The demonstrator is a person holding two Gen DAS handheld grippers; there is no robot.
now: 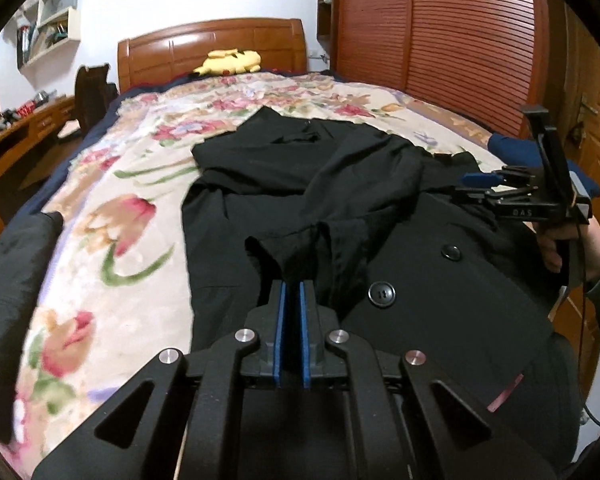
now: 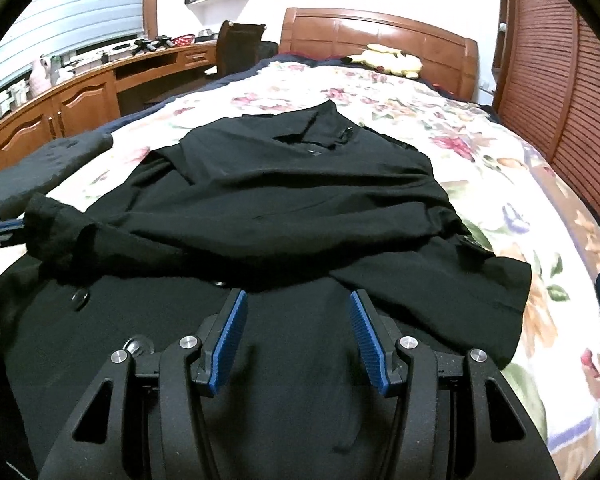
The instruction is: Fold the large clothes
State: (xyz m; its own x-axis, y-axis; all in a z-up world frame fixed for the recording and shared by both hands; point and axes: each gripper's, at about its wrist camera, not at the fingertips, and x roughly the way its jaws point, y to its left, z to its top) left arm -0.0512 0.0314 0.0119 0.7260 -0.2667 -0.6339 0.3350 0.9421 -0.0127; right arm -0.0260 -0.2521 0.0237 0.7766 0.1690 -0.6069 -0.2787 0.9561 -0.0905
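Observation:
A large black coat [image 1: 380, 184] lies spread face up on the bed, collar toward the headboard. Two of its black buttons [image 1: 382, 294] show near me. In the left wrist view my left gripper [image 1: 293, 285] is shut on the cuff of one sleeve [image 1: 300, 248], which drapes across the coat's front. The right wrist view shows that sleeve [image 2: 60, 224] stretching to the left gripper [image 2: 4, 226] at the frame's left edge. My right gripper [image 2: 297, 296] stands open above the coat's [image 2: 300, 200] lower front with nothing between its fingers. It also shows at the right [image 1: 466, 186], held by a hand.
The bed has a floral bedspread [image 1: 120, 200], with a yellow plush toy [image 1: 228, 62] at the wooden headboard. A dark grey garment [image 1: 8, 280] lies on the near left edge. A slatted wardrobe [image 1: 440, 40] runs along the right side; a desk [image 2: 80, 92] and a chair [image 2: 240, 48] stand on the left.

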